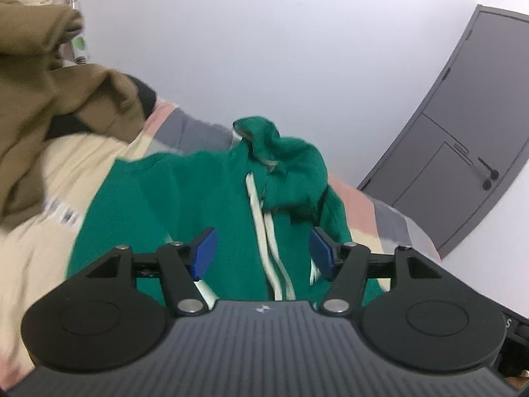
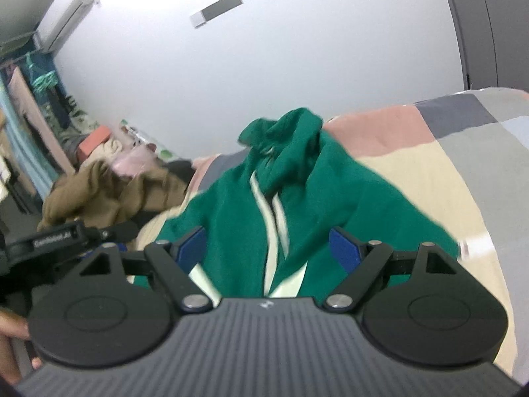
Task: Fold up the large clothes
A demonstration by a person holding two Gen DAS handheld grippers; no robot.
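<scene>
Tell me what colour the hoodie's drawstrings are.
White or cream, against the green hoodie; the drawstrings show best in the left wrist view.

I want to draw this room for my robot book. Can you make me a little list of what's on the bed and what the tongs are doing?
garment: green hoodie, spread on the bed, hood bunched at the far end
trim: white drawstrings running down the front
bed cover: patchwork blanket in cream, pink and grey
other clothes: brown pile at the hoodie's left
left tongs: open, above the hoodie, holding nothing
right tongs: open, above the hoodie, holding nothing
background: grey door, white wall
</scene>
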